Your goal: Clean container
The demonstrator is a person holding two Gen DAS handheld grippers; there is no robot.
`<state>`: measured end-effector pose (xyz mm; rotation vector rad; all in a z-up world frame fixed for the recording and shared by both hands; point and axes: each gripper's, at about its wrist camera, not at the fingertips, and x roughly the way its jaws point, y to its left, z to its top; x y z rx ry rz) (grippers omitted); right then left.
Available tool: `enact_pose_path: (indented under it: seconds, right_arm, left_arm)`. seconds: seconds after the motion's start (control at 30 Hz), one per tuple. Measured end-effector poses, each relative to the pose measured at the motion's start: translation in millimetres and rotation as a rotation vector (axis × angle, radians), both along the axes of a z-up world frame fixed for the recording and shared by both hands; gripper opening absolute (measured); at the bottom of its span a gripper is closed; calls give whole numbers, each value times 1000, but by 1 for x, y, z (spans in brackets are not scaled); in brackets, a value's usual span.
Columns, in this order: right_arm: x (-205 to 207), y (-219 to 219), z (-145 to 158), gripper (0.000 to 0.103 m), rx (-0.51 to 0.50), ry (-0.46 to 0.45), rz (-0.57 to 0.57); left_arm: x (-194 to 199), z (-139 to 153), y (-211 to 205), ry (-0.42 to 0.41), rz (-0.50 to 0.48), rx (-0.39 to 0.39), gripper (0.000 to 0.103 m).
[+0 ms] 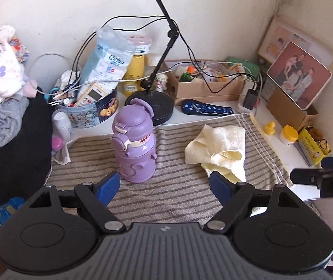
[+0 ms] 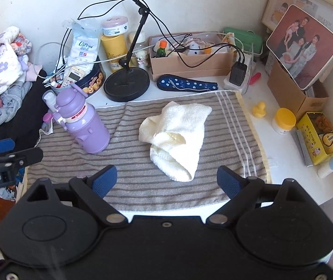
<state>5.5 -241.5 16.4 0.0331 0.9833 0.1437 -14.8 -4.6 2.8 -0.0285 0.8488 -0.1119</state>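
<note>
A purple child's bottle (image 1: 133, 144) (image 2: 81, 122) stands upright with its lid closed on a striped towel (image 1: 173, 191) (image 2: 131, 182). A crumpled cream cloth (image 1: 220, 150) (image 2: 175, 137) lies on the towel to the bottle's right. My left gripper (image 1: 165, 187) is open and empty, hovering just in front of the bottle, its left pad close to the bottle's base. My right gripper (image 2: 167, 182) is open and empty, held just short of the cloth's near end. Each gripper's tip shows at the edge of the other's view.
A black lamp stand (image 1: 153, 107) (image 2: 126, 85) with cables stands behind the towel, beside a round tin (image 1: 89, 109) of odds and ends and a cardboard box (image 2: 191, 63). Clothes (image 1: 0, 81) are piled at left. A yellow-lidded jar (image 2: 283, 121), rubber duck (image 2: 259, 109) and yellow tin (image 2: 318, 137) sit right.
</note>
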Motion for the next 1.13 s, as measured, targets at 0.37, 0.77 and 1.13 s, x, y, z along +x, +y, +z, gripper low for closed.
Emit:
enact_pose_path:
  seconds: [0.37,0.77,1.13]
  right_arm:
    - [-7,0,2,93,-24,-15,5]
    - [-9,5,1,93,-36,-21,9]
    - [-6,8,-3,93,-41,-3,33]
  left_arm:
    - [-3,-2,3,10,69,42,83]
    - [-6,-2,-12,14,46,101,83]
    - [-9,2,-9,-24,37,63,83]
